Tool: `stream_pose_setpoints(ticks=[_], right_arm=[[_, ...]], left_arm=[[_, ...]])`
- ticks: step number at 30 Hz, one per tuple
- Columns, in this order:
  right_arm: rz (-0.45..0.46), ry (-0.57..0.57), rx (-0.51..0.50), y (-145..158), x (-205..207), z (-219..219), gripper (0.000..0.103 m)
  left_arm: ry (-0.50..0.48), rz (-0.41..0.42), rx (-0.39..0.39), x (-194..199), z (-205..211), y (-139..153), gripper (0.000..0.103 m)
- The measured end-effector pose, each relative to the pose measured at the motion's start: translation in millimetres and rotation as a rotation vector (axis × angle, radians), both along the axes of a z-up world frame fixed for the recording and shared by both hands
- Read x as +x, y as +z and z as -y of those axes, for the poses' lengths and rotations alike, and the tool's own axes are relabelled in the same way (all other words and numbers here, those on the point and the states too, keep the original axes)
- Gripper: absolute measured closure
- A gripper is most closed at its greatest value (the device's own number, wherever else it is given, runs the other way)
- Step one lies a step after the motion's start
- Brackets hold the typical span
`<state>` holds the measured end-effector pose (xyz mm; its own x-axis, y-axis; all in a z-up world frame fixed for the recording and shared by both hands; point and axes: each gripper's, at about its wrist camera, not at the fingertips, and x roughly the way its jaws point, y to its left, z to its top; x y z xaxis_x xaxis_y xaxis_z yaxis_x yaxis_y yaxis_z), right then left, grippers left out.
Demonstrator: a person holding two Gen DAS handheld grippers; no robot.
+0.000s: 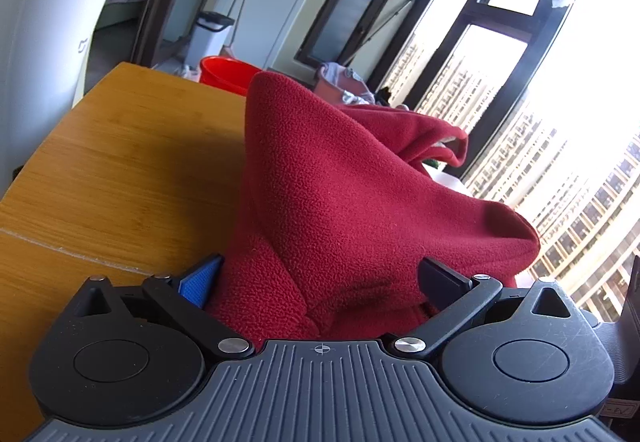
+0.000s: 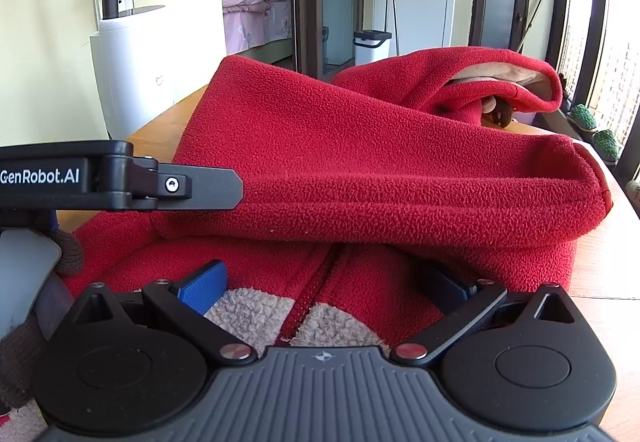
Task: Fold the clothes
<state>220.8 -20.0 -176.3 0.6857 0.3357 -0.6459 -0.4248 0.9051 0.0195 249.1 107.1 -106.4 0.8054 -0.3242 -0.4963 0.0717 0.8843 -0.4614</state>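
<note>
Left wrist view: seen bunched between spread left tongs, red fleece garment, heaped on the wooden counter and rising toward 12 o'clock, trailing off to 2 o'clock. Jaws stood wide, cloth crowding the gap; whether pinched, impossible to tell.

Right wrist view: lay directly ahead of right tongs, same garment, folded roll running 9 to 3 o'clock, hood opening toward 1 o'clock. Jaws spread apart, pressed against fleece and pale lining, gripping nothing visibly. Entered at 9 o'clock, left tongs touching the roll's near end. Judged nearer the zipper front: right tongs.
</note>
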Motion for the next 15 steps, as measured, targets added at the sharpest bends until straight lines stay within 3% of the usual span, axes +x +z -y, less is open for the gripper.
stream_pose_setpoints(ticks=[3, 9, 15], right_arm=[[-0.010, 0.029, -0.010, 1.6, 6.8, -1.3, 0.000], [-0.021, 0.270, 0.004, 4.2, 36.0, 9.8, 0.000], [-0.114, 0.329, 0.085, 12.0, 49.0, 24.6, 0.000]], left_arm=[[0.009, 0.000, -0.009, -0.2, -2.0, -0.6, 0.000], [0.102, -0.001, -0.004, -6.0, -6.4, 0.3, 0.000], [0.134, -0.007, 0.018, -7.1, -5.0, 2.4, 0.000]])
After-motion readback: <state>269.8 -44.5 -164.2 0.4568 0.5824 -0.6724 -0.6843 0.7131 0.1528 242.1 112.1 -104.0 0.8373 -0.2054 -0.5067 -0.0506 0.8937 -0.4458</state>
